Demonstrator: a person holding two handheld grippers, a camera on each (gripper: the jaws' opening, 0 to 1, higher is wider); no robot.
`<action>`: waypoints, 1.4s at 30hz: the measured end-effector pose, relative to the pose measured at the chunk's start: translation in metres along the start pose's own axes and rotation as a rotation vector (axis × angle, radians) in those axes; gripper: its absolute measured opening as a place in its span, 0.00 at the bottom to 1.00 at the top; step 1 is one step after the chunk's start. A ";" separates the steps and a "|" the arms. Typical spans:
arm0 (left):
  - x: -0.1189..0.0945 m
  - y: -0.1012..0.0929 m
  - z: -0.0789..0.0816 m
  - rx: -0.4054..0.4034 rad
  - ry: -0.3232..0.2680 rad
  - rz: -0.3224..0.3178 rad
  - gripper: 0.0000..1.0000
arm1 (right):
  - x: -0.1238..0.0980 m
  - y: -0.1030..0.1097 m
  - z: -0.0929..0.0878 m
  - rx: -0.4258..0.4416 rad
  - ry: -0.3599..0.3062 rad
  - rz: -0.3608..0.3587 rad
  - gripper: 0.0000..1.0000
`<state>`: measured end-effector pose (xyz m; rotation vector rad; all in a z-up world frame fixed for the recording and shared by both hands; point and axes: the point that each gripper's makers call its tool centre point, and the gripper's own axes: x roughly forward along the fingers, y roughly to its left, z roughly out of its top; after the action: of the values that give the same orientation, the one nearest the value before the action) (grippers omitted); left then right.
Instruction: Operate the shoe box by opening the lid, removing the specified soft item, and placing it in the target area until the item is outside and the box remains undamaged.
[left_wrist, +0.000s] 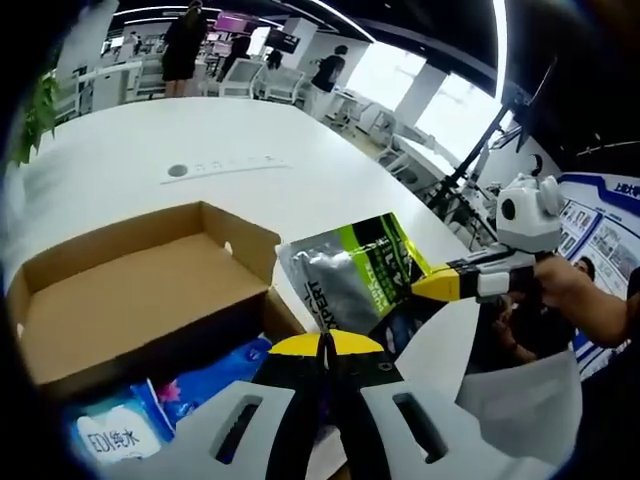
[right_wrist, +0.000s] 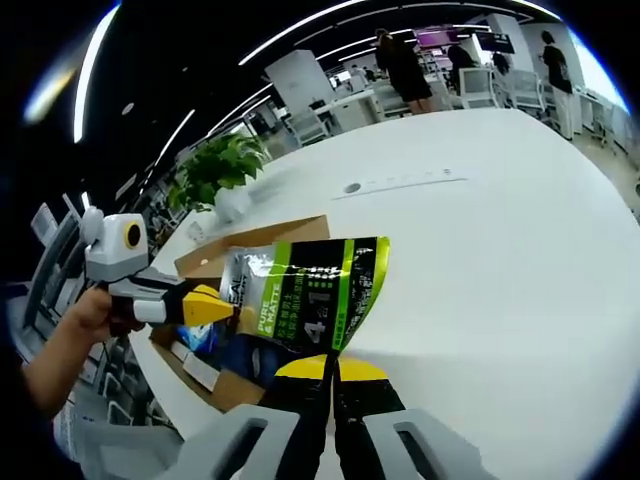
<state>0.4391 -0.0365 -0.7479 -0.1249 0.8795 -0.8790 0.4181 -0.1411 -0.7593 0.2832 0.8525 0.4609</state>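
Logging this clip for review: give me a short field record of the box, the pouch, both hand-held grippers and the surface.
box: cardboard shoe box, lid open, on the white table
pouch: silver and green soft pouch, lifted above the box
left hand-held gripper: shut on the pouch's lower edge
right hand-held gripper: shut on the pouch's lower edge
left in box: blue and white packets
target area: cannot tell
background: potted plant, people standing far off
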 end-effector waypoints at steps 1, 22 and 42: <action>0.003 -0.002 0.001 0.005 0.005 -0.003 0.00 | -0.001 -0.003 0.000 -0.001 0.001 -0.008 0.00; 0.048 -0.009 0.000 0.125 0.121 0.001 0.00 | 0.004 -0.049 -0.007 -0.014 0.045 -0.096 0.00; 0.087 -0.003 -0.013 0.355 0.271 0.069 0.00 | 0.021 -0.083 -0.021 -0.044 0.091 -0.171 0.00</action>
<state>0.4563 -0.0974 -0.8087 0.3377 0.9582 -0.9870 0.4366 -0.2007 -0.8212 0.1479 0.9455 0.3345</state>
